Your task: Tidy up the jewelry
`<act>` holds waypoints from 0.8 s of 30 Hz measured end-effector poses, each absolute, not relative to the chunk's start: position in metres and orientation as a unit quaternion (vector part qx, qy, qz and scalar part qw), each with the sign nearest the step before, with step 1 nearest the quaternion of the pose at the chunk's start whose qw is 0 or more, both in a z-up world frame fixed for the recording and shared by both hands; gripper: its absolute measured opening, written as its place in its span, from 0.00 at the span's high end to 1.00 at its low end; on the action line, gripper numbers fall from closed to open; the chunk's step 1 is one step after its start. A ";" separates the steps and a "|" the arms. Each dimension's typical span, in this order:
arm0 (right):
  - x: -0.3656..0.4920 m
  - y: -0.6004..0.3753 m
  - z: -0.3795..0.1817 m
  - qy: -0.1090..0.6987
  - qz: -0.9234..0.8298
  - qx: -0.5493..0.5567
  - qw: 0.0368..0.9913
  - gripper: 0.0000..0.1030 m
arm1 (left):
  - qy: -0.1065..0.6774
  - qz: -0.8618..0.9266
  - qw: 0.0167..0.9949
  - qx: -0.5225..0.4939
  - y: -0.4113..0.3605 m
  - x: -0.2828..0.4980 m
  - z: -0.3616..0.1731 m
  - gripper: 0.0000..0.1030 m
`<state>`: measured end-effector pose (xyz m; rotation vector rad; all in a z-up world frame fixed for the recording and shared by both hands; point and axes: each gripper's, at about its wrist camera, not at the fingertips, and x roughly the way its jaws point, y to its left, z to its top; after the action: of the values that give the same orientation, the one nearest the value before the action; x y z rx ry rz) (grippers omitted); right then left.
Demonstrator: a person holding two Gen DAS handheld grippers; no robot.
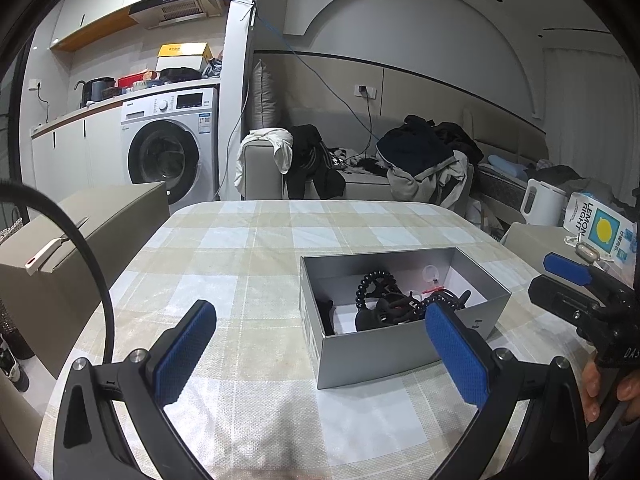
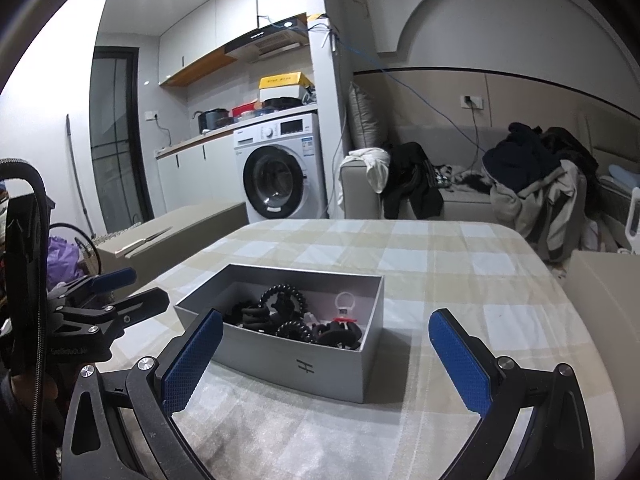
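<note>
An open grey box [image 1: 372,350] stands on the checked tablecloth, to the right of centre in the left wrist view and at centre in the right wrist view [image 2: 296,368]. It holds black coil hair ties [image 1: 374,284] [image 2: 282,294], black clips [image 2: 336,334] and a clear ring with a red piece [image 2: 345,305]. My left gripper [image 1: 320,328] is open and empty, just in front of the box. My right gripper [image 2: 326,332] is open and empty, its fingers either side of the box's near wall. The right gripper also shows at the right edge of the left view [image 1: 568,276].
A beige cardboard box [image 1: 80,240] with a white knife on it stands left of the table. A sofa [image 1: 360,184] piled with clothes lies behind. A white kettle [image 1: 542,202] and a lemon carton [image 1: 600,228] stand at the right. A washing machine [image 2: 280,168] is at the back.
</note>
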<state>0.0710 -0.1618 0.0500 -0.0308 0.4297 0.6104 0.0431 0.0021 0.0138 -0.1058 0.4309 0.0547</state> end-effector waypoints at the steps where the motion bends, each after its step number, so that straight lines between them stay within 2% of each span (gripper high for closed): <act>1: 0.071 -0.163 0.050 0.210 0.297 -0.013 0.931 0.00 | 0.213 0.026 0.975 -0.053 0.002 0.043 0.014 0.01; 24: 0.070 -0.161 0.052 0.208 0.298 -0.015 0.932 0.00 | 0.211 0.027 0.976 -0.053 0.001 0.044 0.015 0.01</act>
<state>0.0704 -0.1615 0.0517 -0.0299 0.4265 0.6090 0.0436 0.0013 0.0145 -0.1067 0.4257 0.0538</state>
